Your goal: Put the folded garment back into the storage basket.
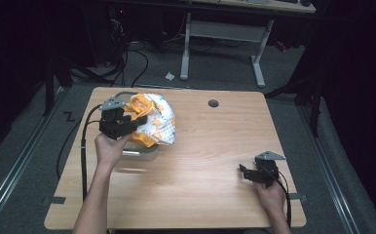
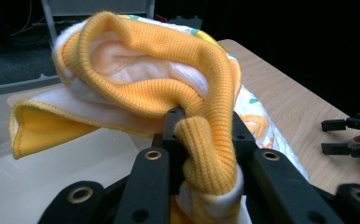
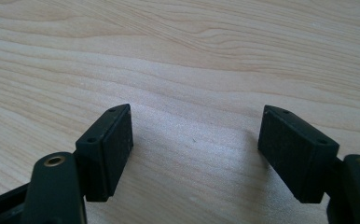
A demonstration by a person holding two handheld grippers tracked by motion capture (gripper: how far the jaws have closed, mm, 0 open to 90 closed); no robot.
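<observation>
Soft knitted garment (image 2: 169,79), orange ribbed cuff and white fleecy printed body, bunched, cuff pinched between left gripper (image 2: 206,140) jaws over pale rectangular bin (image 1: 144,152), right gripper (image 3: 194,140) jaws apart above woodgrain desk (image 1: 210,146)

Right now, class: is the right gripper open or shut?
Open. The right gripper has its two pads standing well apart above the bare wooden table, with nothing between them.

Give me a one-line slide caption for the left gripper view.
Left gripper shut on the orange ribbed cuff of a baby garment, held above a white bin.
</observation>
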